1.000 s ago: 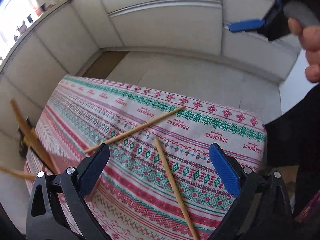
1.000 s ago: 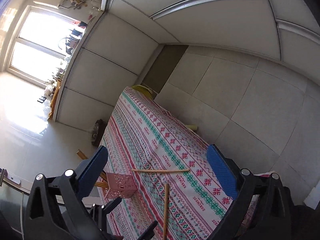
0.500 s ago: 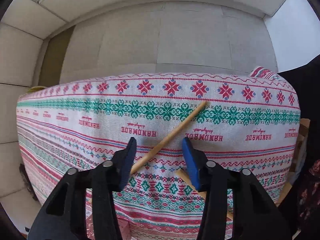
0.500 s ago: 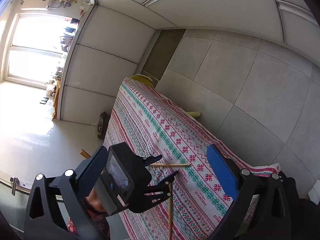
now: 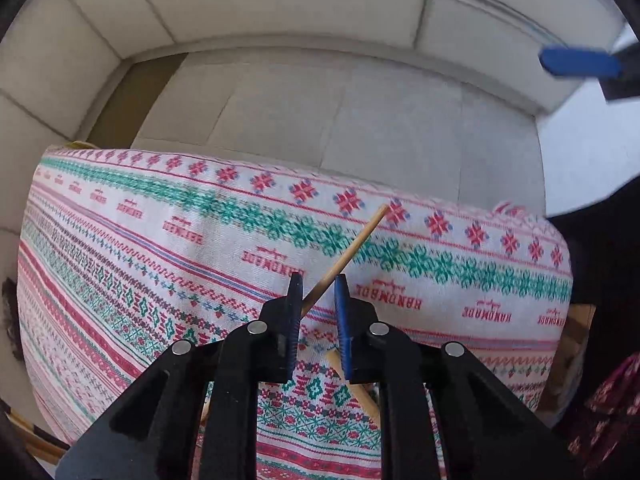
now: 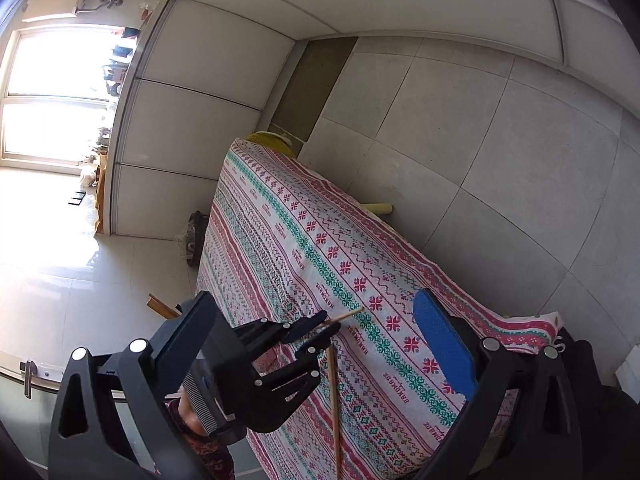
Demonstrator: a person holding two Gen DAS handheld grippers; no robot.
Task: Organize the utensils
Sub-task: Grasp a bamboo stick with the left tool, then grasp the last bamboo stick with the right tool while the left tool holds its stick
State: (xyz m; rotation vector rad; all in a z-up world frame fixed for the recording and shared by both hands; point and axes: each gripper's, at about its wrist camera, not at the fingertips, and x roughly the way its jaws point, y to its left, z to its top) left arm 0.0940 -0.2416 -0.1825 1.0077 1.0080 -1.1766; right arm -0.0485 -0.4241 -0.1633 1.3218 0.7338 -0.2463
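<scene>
A wooden chopstick (image 5: 352,246) lies slantwise on the patterned tablecloth (image 5: 160,240). My left gripper (image 5: 318,284) points steeply down at it, its jaws closing, with the stick between the blue pads and touching them. From the right wrist view the left gripper (image 6: 320,330) holds that chopstick (image 6: 348,314) near its middle. A second chopstick (image 5: 352,384) lies just behind, partly hidden by my fingers, and runs toward the near table edge (image 6: 334,400). My right gripper (image 6: 314,300) hovers above the near end of the table, wide open, nothing between its pads; one blue pad (image 5: 576,62) shows.
The cloth-covered table (image 6: 280,208) runs away toward a panelled wall. A yellow object (image 6: 268,140) sits at its far end. Wooden sticks (image 6: 160,306) poke out beyond the left table edge. Tiled floor lies right of the table; a bright window is at far left.
The left gripper came down over the slanted chopstick and its jaws went from wide open to nearly shut around it. The right gripper sank a little and stayed open.
</scene>
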